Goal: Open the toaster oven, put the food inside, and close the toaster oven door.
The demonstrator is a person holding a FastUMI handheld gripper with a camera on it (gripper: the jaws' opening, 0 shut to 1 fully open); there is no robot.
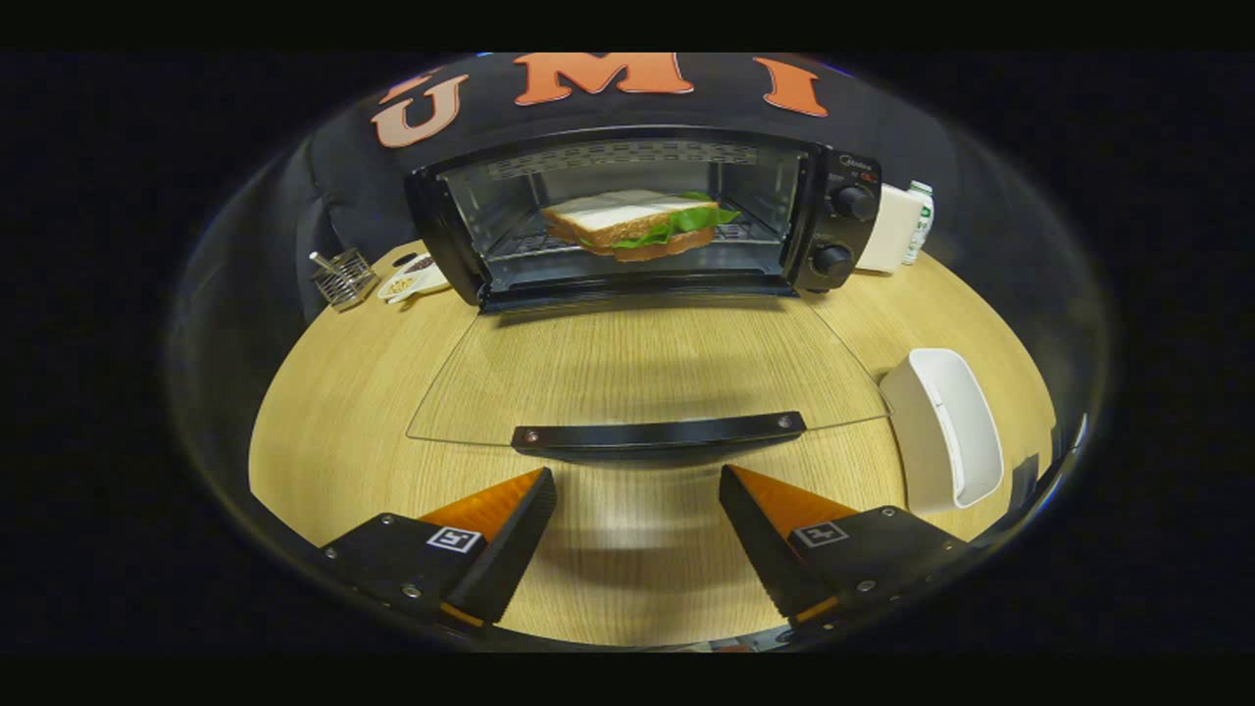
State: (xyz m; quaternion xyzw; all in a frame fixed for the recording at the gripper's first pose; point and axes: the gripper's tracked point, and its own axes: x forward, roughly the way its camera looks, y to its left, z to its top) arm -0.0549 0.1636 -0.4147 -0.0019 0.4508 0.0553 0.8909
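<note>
Sandwich [632,224] is in the oven [647,211]; our gripper [637,534] is apart, empty, just short of the door handle [657,433]. Risk: we lift off-centre, glass door slips & drops back.

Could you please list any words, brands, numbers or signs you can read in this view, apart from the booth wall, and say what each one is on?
None can be read.
Toaster oven: small brand mark above its knobs, too blurred to read.
White and green container behind the oven: print too small to read.
Gripper, open, empty, just short of the door handle: a square black-and-white marker on each finger, no letters.
</note>
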